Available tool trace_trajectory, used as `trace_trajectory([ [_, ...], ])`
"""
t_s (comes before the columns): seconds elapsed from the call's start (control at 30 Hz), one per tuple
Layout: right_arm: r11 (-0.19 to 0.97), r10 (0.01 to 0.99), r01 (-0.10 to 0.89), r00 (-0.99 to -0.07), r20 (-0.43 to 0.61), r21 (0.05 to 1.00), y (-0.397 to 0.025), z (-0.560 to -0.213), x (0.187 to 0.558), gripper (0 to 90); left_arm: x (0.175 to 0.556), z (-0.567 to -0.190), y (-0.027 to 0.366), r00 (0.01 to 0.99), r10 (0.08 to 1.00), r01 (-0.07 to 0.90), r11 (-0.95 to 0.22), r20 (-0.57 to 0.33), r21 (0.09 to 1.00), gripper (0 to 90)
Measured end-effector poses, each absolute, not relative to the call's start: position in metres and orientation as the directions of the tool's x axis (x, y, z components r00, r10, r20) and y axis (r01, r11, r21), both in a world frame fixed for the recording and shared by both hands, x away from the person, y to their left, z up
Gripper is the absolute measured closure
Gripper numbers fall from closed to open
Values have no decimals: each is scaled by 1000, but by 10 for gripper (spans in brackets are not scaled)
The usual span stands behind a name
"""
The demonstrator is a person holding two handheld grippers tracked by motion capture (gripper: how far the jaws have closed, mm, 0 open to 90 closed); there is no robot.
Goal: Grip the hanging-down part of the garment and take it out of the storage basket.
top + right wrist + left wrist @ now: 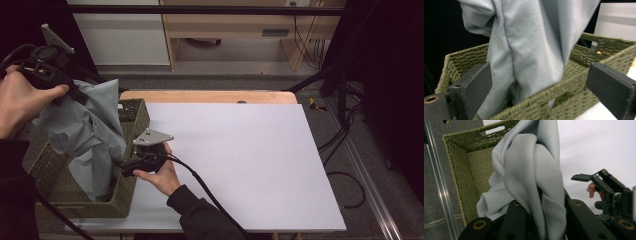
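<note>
The left hand-held gripper [75, 92] is clamped on the cloth [92, 135], held high over the basket [131, 190] with its tail hanging inside. Lift until the hem clears the rim. The right hand-held gripper [539, 82], jaws spread, waits beside the basket to catch the lower fold.

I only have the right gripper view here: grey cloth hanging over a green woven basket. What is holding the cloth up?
Observer: The left gripper, raised above the basket's far left side, is shut on the grey cloth.
Operator: Is the cloth clear of the basket yet?
Observer: No, in the high view its lower end hangs down inside the basket.
Operator: Where does the basket sit?
Observer: At the left edge of the white table top, by the person's side.
Operator: And the right gripper?
Observer: The right gripper is open beside the basket's right wall, pointing at the cloth.
</note>
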State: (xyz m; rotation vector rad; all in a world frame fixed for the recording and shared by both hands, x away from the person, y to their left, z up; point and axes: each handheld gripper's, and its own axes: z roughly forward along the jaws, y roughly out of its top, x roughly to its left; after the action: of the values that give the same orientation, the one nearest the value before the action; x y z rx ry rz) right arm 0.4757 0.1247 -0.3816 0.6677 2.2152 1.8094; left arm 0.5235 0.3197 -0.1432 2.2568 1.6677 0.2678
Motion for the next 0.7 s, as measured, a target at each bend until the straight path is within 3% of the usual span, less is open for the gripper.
trace_trajectory([
  [0.27,200,443,202,-892,96,959,156,-389,478,93,522,-142,319,303,952,890,-270,-35,369,766],
  [0.4,208,445,219,-889,107,953,166,-394,480,152,521,-142,319,306,952,889,-272,-36,369,766],
  [0.5,228,455,203,-887,80,952,169,-396,480,300,522,-142,320,309,950,888,-274,-38,369,766],
  [0.6,245,480,207,-875,67,947,169,-396,480,532,521,-142,321,310,950,888,-274,-40,370,766],
  [0.63,247,484,208,-873,66,946,168,-396,481,629,522,-142,321,310,950,888,-274,-40,370,766],
  [0.67,246,488,227,-869,82,942,165,-393,481,787,521,-142,321,309,950,887,-272,-41,372,766],
  [0.7,246,488,227,-869,82,942,165,-393,481,787,521,-142,322,309,950,887,-272,-42,373,766],
])
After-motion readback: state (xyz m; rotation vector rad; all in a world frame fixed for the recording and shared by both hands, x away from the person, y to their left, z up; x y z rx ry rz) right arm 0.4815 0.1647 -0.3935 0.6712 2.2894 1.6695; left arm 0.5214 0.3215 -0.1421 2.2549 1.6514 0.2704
